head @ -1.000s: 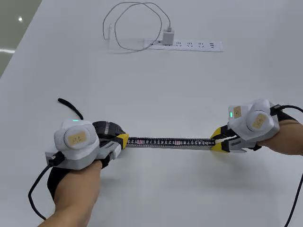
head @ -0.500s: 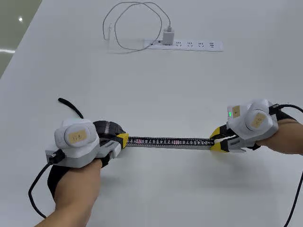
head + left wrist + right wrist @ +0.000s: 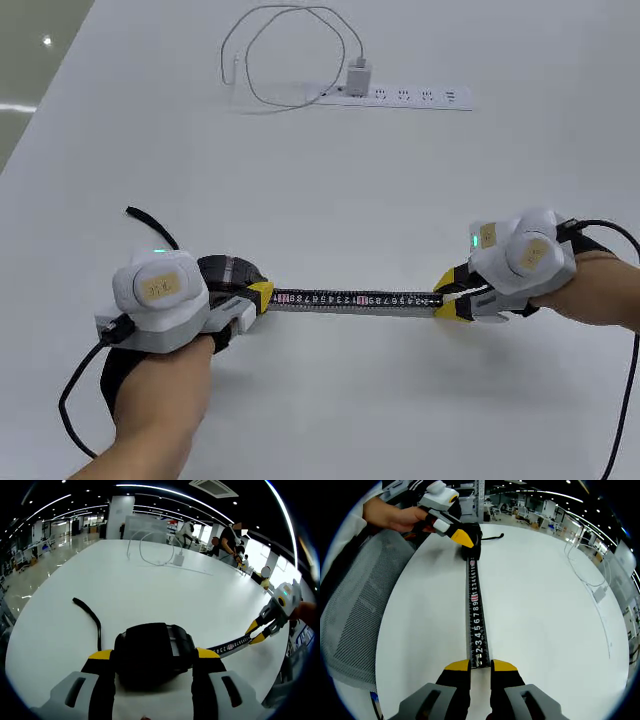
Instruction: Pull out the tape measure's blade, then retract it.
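Tape blade (image 3: pixel 475 610) stretched between claws
The left claw (image 3: pixel 154 655) clamps the case (image 3: pixel 228 272) as anchor; the right claw (image 3: pixel 480 666) pinches the blade tip directly ahead, holding it taut.

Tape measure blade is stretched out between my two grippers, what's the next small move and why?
Probably ease the right gripper toward the tape measure case so the blade feeds back in. The blade lies extended across the table, its tip pinched by the right gripper, while the left gripper clamps the case.
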